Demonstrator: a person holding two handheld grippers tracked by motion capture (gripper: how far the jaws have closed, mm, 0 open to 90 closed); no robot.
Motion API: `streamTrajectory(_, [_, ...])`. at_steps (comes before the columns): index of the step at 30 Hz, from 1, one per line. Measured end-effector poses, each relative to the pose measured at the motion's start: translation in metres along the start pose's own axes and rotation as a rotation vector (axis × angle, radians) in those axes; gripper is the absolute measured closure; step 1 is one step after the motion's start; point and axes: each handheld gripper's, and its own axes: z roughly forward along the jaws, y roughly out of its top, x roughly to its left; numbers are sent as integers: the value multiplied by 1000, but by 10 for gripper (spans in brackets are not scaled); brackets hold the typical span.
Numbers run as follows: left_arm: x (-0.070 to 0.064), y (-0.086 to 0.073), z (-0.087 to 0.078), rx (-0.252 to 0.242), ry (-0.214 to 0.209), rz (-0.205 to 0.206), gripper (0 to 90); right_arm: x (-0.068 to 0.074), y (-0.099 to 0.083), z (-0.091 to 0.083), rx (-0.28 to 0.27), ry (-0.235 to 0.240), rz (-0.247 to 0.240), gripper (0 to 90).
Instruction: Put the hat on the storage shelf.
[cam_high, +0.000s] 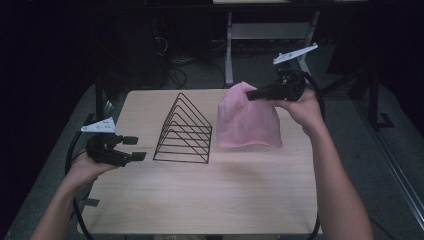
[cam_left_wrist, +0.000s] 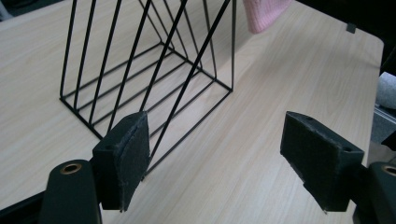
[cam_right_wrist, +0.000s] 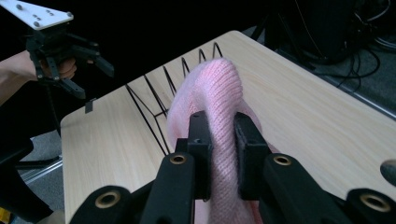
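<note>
Two grippers work over a pale wooden table (cam_high: 210, 195). The right gripper (cam_high: 252, 93), up toward one o'clock in the high view, has its jaws clamped on the top of a pink knitted hat (cam_high: 248, 120), which hangs from them with its lower edge on the tabletop. Just beside the hat, toward eleven o'clock, stands a black wire rack (cam_high: 184, 131) of triangular dividers. The left gripper (cam_high: 134, 148), at nine o'clock near the table's edge, holds its jaws wide apart around nothing, close to the rack's near corner.
</note>
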Motion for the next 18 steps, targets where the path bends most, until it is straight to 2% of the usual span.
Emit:
streamTrajectory(11, [1, 27, -4, 5, -32, 24, 240, 22, 40, 3, -9, 25, -71, 791])
streamTrajectory(18, [-1, 44, -5, 10, -38, 45, 240, 33, 59, 5, -21, 46, -95, 791])
